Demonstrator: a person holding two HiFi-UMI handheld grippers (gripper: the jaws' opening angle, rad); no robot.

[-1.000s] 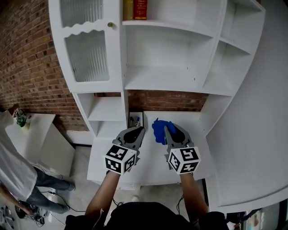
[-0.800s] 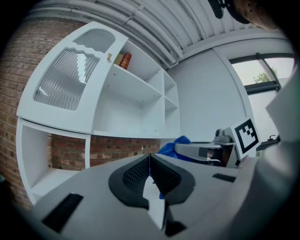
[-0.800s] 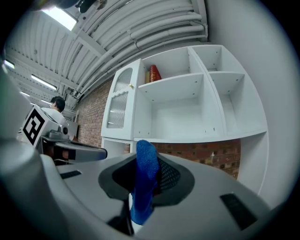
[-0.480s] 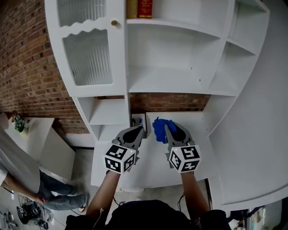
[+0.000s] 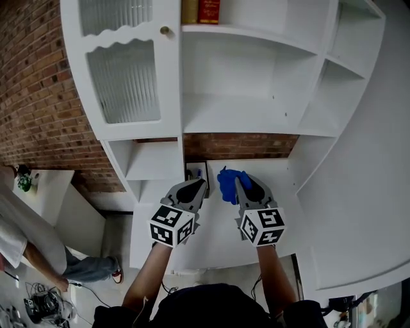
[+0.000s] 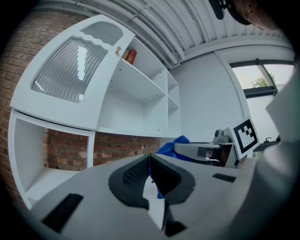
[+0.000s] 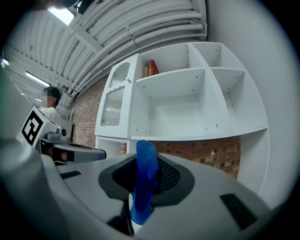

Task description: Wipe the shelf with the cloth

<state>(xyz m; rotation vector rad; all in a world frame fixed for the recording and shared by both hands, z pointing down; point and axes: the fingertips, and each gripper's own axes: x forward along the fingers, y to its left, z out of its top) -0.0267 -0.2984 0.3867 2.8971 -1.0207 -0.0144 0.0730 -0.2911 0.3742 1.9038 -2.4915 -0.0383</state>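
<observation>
A blue cloth is pinched in my right gripper, which is shut on it; the cloth sticks up between its jaws in the right gripper view. My left gripper is beside it on the left, shut with nothing held; its jaws meet at a thin line. Both hover over the white counter below the white shelf unit, whose open shelves stand ahead. From the left gripper view the cloth shows at right.
Red and yellow books stand on the top shelf. A glass-front cabinet door is at left, brick wall behind the counter. A small item lies at the counter's back. A person stands at lower left.
Both grippers stay almost still with the cloth held. The person at the lower left has shifted.
</observation>
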